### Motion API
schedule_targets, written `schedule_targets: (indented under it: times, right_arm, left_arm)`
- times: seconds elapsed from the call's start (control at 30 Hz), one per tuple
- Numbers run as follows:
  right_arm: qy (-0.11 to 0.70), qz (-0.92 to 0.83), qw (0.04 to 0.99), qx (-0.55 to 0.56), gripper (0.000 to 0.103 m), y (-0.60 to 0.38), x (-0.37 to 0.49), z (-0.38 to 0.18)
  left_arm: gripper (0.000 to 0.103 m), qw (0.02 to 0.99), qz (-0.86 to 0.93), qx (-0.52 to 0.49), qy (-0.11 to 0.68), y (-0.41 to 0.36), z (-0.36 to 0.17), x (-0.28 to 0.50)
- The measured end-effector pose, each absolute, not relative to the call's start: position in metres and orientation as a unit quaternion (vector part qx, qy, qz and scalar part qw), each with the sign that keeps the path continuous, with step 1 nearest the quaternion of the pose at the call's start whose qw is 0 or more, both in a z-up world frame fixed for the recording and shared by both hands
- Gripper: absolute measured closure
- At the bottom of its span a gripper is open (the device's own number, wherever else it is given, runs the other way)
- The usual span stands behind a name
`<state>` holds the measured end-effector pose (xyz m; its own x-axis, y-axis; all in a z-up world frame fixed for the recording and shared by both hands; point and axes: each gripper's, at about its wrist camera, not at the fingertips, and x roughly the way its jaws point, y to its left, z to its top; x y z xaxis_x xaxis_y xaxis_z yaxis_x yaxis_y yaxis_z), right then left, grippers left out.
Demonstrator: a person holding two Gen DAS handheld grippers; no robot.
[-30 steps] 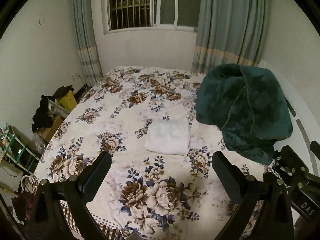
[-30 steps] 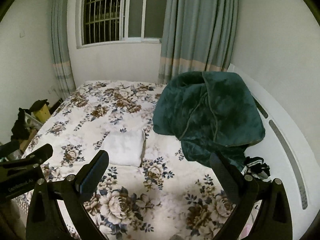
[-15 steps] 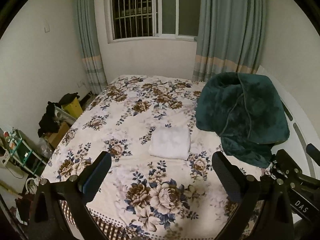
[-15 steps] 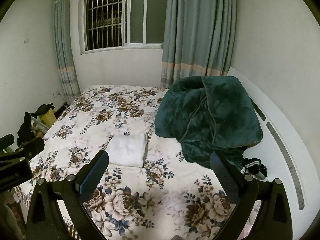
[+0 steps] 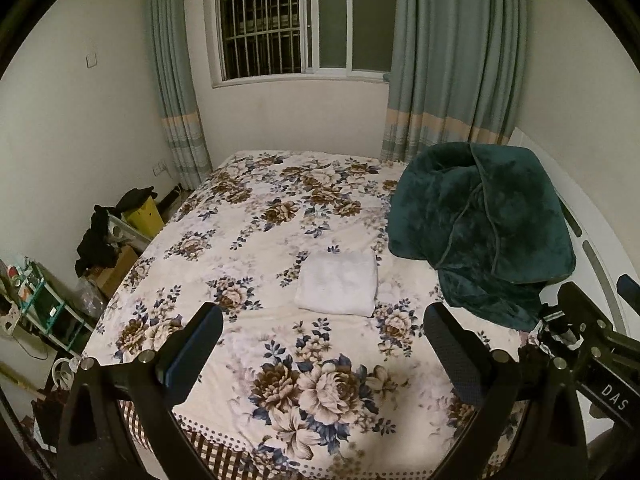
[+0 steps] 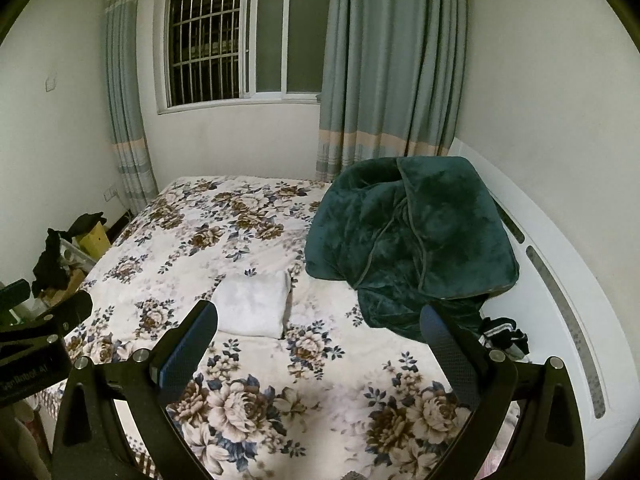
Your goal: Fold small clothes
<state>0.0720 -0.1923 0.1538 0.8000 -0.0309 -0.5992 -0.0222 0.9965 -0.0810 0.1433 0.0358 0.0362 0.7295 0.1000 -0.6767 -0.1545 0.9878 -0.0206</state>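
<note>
Both the left black two-finger gripper (image 5: 322, 354) and the right black two-finger gripper (image 6: 318, 346) are hanging wide open, gripping nothing, and pulling back from the bed (retreating, seemingly finished). Farther off, the white folded cloth garment (image 5: 338, 282) is lying on the floral-print bedspread (image 5: 248, 236), near the dark green plush blanket (image 5: 484, 224).

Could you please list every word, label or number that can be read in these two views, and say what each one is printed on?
"DAS": white letters on the black body of the right gripper, seen at the lower right of the left wrist view.
White lettering ending in "Robot AI": on the black body of the left gripper, at the lower left of the right wrist view; its first letters are too blurred to read.
Nothing else is legible.
</note>
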Motion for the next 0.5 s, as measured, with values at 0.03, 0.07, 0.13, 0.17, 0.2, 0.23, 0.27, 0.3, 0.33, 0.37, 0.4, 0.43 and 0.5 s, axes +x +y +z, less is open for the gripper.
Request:
schedule_targets:
  times: [0.03, 0.07, 0.13, 0.17, 0.2, 0.23, 0.27, 0.3, 0.33, 0.37, 0.4, 0.43, 0.5]
  right_arm:
    - [0.317, -0.002, 0.948, -0.041, 0.0, -0.192, 0.073, 0.153]
    - [0.317, -0.001, 0.948, -0.041, 0.0, -0.193, 0.072, 0.154]
    - [0.317, -0.001, 0.947, -0.041, 0.0, -0.193, 0.071, 0.154]
    - [0.317, 0.0, 0.947, -0.041, 0.0, -0.193, 0.07, 0.154]
    - [0.317, 0.001, 0.947, -0.042, 0.0, -0.194, 0.07, 0.154]
    - [0.317, 0.002, 0.947, -0.042, 0.0, -0.194, 0.07, 0.154]
    - [0.317, 0.003, 0.948, -0.042, 0.0, -0.194, 0.07, 0.154]
    - [0.316, 0.004, 0.948, -0.042, 0.0, -0.194, 0.069, 0.155]
    - [0.317, 0.004, 0.948, -0.042, 0.0, -0.194, 0.069, 0.154]
    - [0.316, 0.005, 0.948, -0.043, 0.0, -0.195, 0.068, 0.155]
    - [0.316, 0.007, 0.948, -0.043, 0.0, -0.195, 0.068, 0.155]
    - [0.316, 0.007, 0.948, -0.043, 0.0, -0.194, 0.068, 0.156]
    - [0.316, 0.009, 0.948, -0.043, 0.0, -0.193, 0.066, 0.157]
  left_arm:
    - [0.0, 0.929, 0.071, -0.037, 0.361, 0.037, 0.037, 0.142]
    - [0.0, 0.929, 0.071, -0.036, 0.362, 0.037, 0.037, 0.14]
    - [0.0, 0.929, 0.073, -0.036, 0.362, 0.039, 0.038, 0.138]
    - [0.0, 0.929, 0.072, -0.035, 0.361, 0.038, 0.038, 0.136]
    - [0.0, 0.929, 0.072, -0.035, 0.362, 0.038, 0.038, 0.135]
    - [0.0, 0.929, 0.072, -0.035, 0.362, 0.038, 0.038, 0.135]
    - [0.0, 0.929, 0.072, -0.035, 0.361, 0.037, 0.038, 0.134]
    - [0.0, 0.929, 0.072, -0.035, 0.361, 0.037, 0.038, 0.132]
    - [0.0, 0.929, 0.072, -0.034, 0.362, 0.038, 0.038, 0.132]
    - [0.0, 0.929, 0.073, -0.035, 0.361, 0.038, 0.039, 0.131]
    - [0.0, 0.929, 0.073, -0.035, 0.36, 0.038, 0.038, 0.131]
    - [0.0, 0.929, 0.073, -0.034, 0.361, 0.038, 0.038, 0.131]
    - [0.0, 0.929, 0.072, -0.035, 0.361, 0.038, 0.038, 0.131]
